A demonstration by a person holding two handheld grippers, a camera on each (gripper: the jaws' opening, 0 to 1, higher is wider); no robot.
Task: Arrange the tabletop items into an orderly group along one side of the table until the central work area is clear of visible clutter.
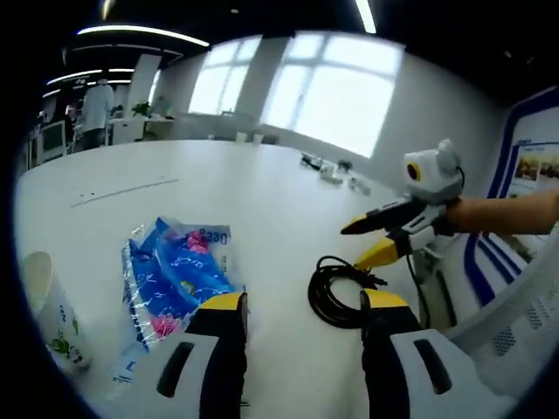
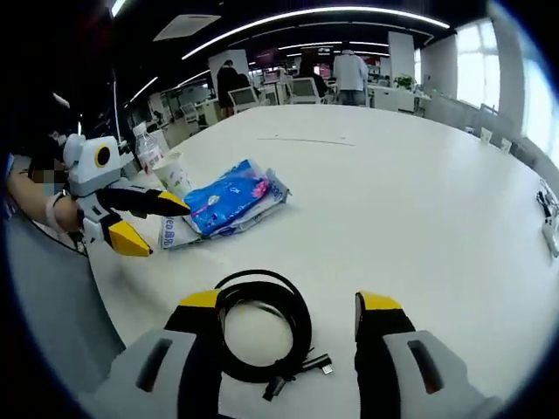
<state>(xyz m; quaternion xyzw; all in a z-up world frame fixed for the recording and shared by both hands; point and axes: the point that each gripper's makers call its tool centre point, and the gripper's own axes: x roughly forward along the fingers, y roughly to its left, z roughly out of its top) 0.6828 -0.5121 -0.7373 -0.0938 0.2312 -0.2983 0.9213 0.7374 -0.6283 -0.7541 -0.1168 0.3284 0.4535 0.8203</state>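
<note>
A black cable coil (image 1: 320,297) (image 2: 300,327) lies on the white table (image 1: 218,188) (image 2: 393,192). Left of it is a blue plastic packet (image 1: 179,279) (image 2: 231,199), and a paper cup (image 1: 52,319) (image 2: 175,175) stands past the packet. My left gripper (image 1: 303,305) is open and empty, with the packet by its left jaw and the coil by its right one. My right gripper (image 2: 289,303) is open just above the coil, not touching it. Each gripper shows in the other's view, jaws apart: right gripper (image 1: 354,246), left gripper (image 2: 162,227).
A power strip with small cables (image 1: 332,170) (image 2: 550,218) lies near the table's far side. Small cups (image 1: 240,137) (image 2: 489,138) stand at the window edge. A white mesh chair (image 1: 515,323) is by the table's edge. A bottle (image 2: 144,144) stands behind the paper cup. People stand at far desks.
</note>
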